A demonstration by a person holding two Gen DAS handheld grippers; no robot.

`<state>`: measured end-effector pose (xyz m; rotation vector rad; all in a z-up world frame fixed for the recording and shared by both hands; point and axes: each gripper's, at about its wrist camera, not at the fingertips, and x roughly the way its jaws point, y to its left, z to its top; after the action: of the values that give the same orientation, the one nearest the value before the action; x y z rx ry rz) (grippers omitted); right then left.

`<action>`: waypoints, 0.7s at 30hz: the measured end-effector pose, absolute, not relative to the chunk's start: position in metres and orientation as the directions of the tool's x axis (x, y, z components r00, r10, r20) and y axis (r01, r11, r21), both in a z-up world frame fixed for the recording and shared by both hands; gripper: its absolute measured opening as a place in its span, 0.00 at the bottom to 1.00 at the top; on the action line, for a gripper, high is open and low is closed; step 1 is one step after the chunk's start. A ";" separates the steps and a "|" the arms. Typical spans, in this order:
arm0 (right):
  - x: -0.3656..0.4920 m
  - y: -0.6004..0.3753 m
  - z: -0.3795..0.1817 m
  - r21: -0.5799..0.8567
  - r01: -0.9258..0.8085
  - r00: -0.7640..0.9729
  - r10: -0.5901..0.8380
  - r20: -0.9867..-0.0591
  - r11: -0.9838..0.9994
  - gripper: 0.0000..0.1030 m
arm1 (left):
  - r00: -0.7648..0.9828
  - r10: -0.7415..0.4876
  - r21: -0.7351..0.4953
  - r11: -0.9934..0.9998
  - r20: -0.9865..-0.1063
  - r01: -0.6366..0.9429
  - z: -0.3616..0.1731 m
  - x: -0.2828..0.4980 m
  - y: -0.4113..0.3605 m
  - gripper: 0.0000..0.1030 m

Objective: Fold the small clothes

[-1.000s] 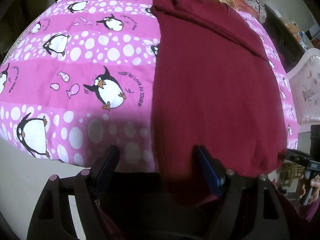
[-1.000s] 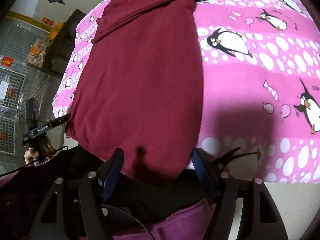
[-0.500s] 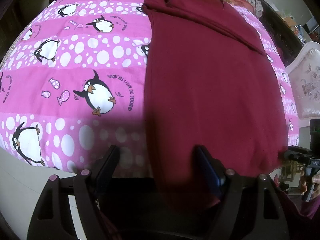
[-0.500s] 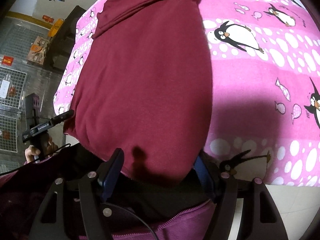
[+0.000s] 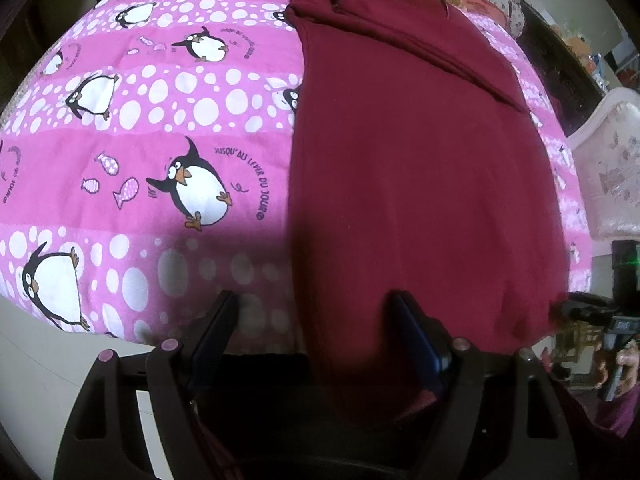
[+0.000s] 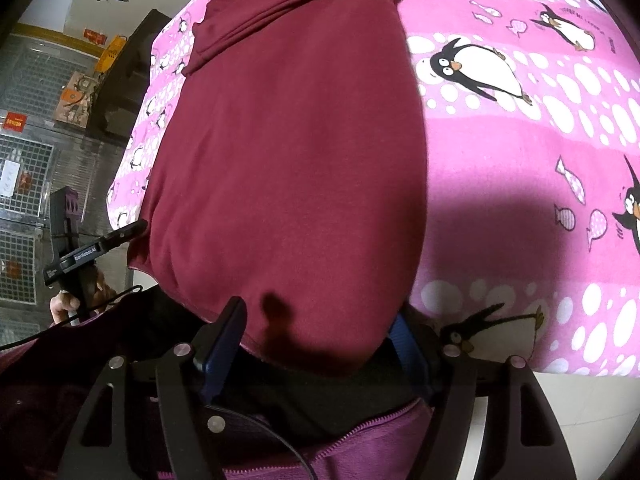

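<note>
A dark red garment lies lengthwise on a pink penguin-print blanket, its near hem hanging over the bed's front edge. My left gripper is open at the hem's left corner, with the cloth edge between its fingers. In the right wrist view the same garment fills the middle. My right gripper is open around the hem's right corner. The garment's far end is folded over itself. The other gripper shows at the hem's far corner in each view.
The pink blanket covers the bed and drops off at the near edge to a pale floor. A white padded headboard stands to the right in the left wrist view. Wire shelving stands to the left in the right wrist view.
Both grippers have moved forward toward the garment's near hem, which now sits further between their open fingers. The garment itself has not moved.
</note>
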<state>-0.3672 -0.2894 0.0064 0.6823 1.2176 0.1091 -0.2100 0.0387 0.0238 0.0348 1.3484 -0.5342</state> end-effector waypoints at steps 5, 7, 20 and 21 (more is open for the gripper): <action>-0.367 -0.290 0.005 0.545 0.277 0.366 0.438 -0.821 0.791 0.76 | 0.082 -0.377 -0.315 0.858 -0.922 0.405 0.024 -0.211 0.037 0.76; -0.367 -0.289 0.005 0.543 0.274 0.365 0.437 -0.822 0.794 0.77 | 0.046 -0.410 -0.352 0.831 -0.911 0.430 0.026 -0.214 0.032 0.76; -0.367 -0.280 0.012 0.521 0.216 0.371 0.425 -0.826 0.825 0.77 | 0.026 -0.387 -0.328 0.813 -0.922 0.481 0.019 -0.214 0.009 0.76; -0.367 -0.280 0.011 0.522 0.215 0.373 0.424 -0.825 0.826 0.76 | 0.028 -0.382 -0.322 0.814 -0.924 0.483 0.019 -0.214 0.007 0.76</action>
<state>-0.3667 -0.2796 0.0108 0.6217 1.2022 0.1457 -0.2135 0.0073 0.0188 0.0887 1.3912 -0.6692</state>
